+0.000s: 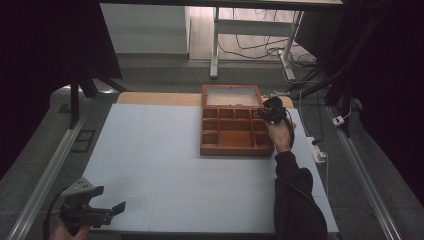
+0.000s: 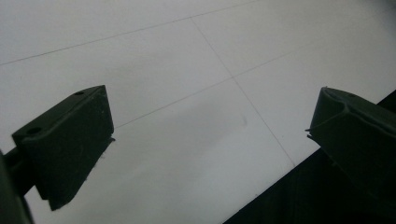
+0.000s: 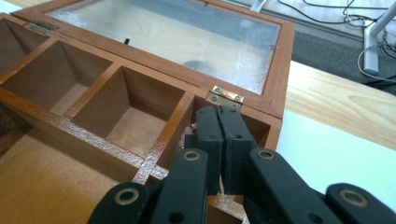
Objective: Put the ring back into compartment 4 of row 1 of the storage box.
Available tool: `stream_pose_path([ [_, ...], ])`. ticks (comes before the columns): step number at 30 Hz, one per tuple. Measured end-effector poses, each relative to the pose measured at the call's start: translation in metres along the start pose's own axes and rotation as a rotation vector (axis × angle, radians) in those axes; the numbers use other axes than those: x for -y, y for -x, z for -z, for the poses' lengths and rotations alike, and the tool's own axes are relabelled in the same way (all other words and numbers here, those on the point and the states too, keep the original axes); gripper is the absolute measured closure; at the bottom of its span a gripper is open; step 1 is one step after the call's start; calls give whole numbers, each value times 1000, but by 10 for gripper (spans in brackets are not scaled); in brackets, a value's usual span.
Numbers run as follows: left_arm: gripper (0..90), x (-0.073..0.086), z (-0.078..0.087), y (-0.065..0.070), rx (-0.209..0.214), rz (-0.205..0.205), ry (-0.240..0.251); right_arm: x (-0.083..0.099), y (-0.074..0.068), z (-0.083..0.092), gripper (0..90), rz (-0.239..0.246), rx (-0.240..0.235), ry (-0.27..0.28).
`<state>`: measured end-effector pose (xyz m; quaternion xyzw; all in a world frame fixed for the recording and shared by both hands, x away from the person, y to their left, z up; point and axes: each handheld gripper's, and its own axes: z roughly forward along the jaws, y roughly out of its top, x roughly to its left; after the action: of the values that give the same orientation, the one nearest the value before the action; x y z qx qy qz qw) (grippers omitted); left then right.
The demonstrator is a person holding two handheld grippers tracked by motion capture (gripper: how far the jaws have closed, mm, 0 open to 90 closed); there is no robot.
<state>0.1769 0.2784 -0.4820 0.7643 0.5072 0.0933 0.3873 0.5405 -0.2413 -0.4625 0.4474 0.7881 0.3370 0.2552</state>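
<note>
A brown wooden box (image 1: 235, 151) with several open compartments stands at the far middle of the white table, its glass lid (image 1: 231, 96) laid back. My right gripper (image 1: 265, 114) reaches in over the box's back right corner. In the right gripper view its jaws are pressed together, and the right gripper (image 3: 219, 112) dips into the corner compartment just below a brass hinge (image 3: 225, 97). A small pale thing (image 3: 186, 134) lies beside the jaws; I cannot tell what it is. My left gripper (image 1: 111, 197) hovers open and empty over the table's near left corner; the left gripper (image 2: 212, 112) frames bare table.
The white table top (image 1: 165, 165) stretches wide between the two grippers. A wooden strip (image 1: 155, 98) runs along its far edge. Table legs and loose cables (image 1: 260, 50) lie on the floor beyond. A power strip (image 1: 317, 147) sits off the right edge.
</note>
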Motion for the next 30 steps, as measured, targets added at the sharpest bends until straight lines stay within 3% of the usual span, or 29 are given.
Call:
stream_pose_path([
  [11, 0, 0, 0, 0, -3, -3, -4, 5, -3, -11, 885, 1, 15, -37],
  [16, 0, 0, 0, 0, -3, -4, -4, 8, -7, -18, 882, 13, 8, -80],
  [30, 0, 0, 0, 0, -2, 0, -4, 8, -9, -21, 847, 26, 13, -88],
])
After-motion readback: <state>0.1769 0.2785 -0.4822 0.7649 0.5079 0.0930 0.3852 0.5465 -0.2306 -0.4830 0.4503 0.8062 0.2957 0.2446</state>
